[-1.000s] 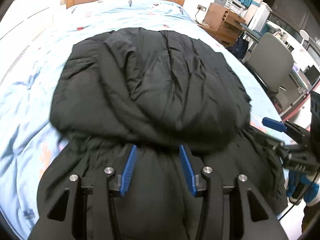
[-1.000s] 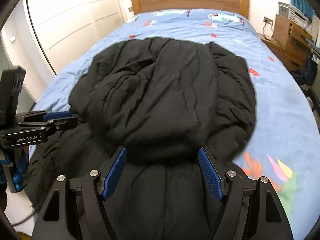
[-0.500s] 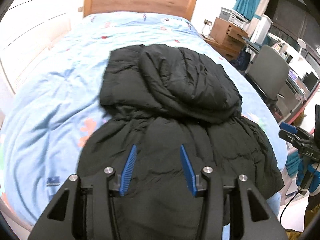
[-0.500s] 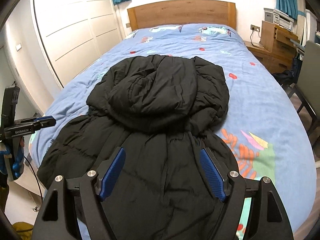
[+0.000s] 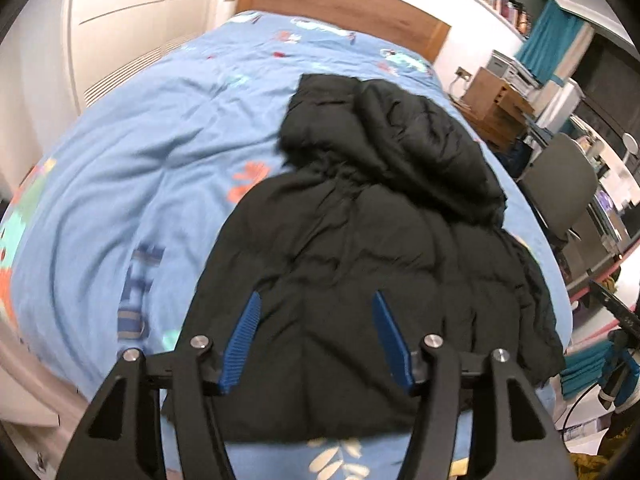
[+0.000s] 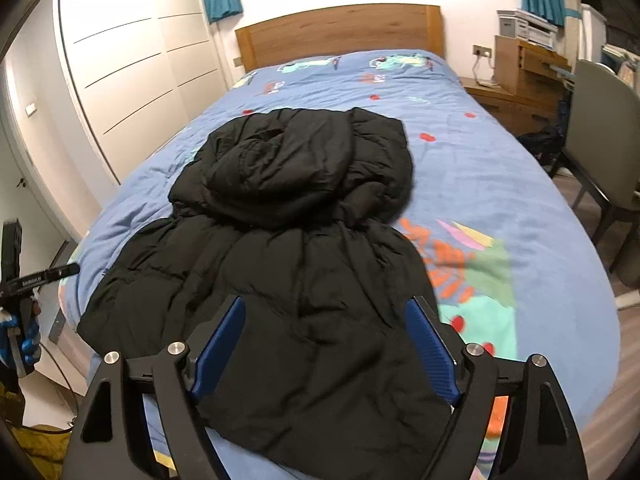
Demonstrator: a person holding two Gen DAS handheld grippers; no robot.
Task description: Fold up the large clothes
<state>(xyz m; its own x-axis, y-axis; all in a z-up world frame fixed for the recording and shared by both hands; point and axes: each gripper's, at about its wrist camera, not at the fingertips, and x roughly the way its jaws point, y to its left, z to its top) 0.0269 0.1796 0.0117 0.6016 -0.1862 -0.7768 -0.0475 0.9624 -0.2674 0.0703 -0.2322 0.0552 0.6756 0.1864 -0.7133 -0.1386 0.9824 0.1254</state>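
Observation:
A black puffer jacket (image 5: 360,240) (image 6: 280,240) lies on the blue patterned bed (image 5: 140,184) (image 6: 500,184), its far part doubled over into a rumpled heap. My left gripper (image 5: 316,304) hovers above the jacket's near hem, jaws opening, with nothing pinched between the blue pads. My right gripper (image 6: 326,308) hovers over the same near end, jaws also opening and empty. Each gripper shows at the edge of the other's view: the right one (image 5: 616,312), the left one (image 6: 40,276).
A wooden headboard (image 6: 340,32) closes the far end of the bed. White wardrobe doors (image 6: 132,72) run along the left. A wooden nightstand (image 6: 516,88) and a grey chair (image 6: 600,128) stand on the right. The bed's near edge lies just below the grippers.
Both grippers have drawn back from the folded heap toward the foot of the bed, so more jacket and bed show. Both pairs of jaws stand wider apart.

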